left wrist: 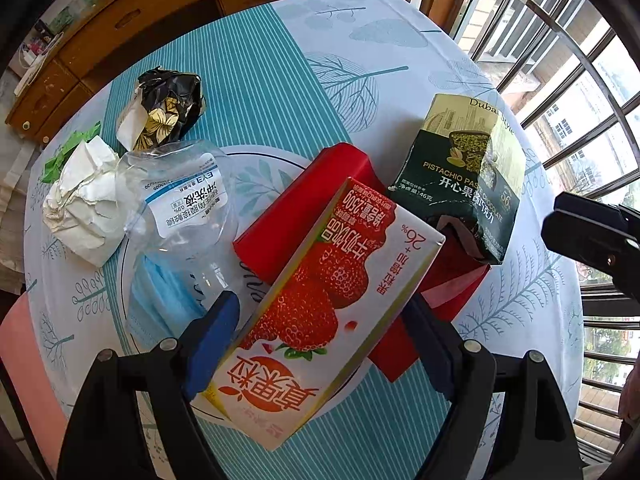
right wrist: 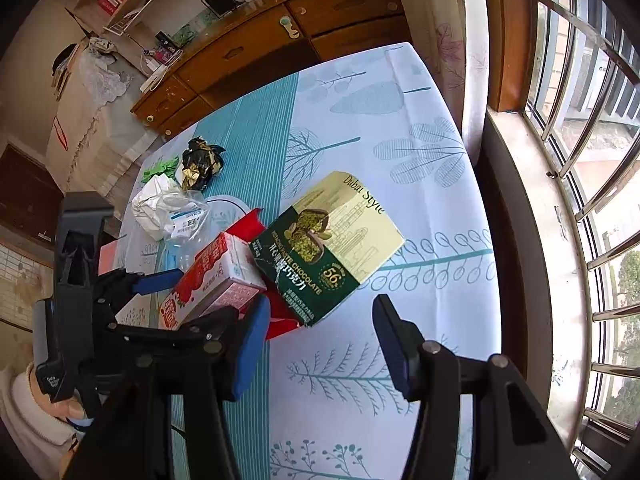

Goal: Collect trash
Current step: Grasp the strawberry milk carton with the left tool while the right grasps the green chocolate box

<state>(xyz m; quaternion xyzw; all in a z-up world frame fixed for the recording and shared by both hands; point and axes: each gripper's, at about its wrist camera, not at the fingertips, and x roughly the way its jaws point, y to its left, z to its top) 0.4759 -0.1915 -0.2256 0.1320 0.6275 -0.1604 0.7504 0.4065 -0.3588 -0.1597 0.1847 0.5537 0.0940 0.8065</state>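
A strawberry milk carton lies tilted on a red packet and a white plate. My left gripper straddles the carton from above, open, with a visible gap at its right finger. A green and gold chocolate box leans on the red packet's right end. My right gripper stands open just in front of the box's near corner and holds nothing. Also on the plate are a crushed clear bottle and a blue mask.
Crumpled white paper, a black and gold wrapper and a green scrap lie at the table's left. A wooden cabinet stands behind the table and a barred window to the right. A pink chair seat is at the near left.
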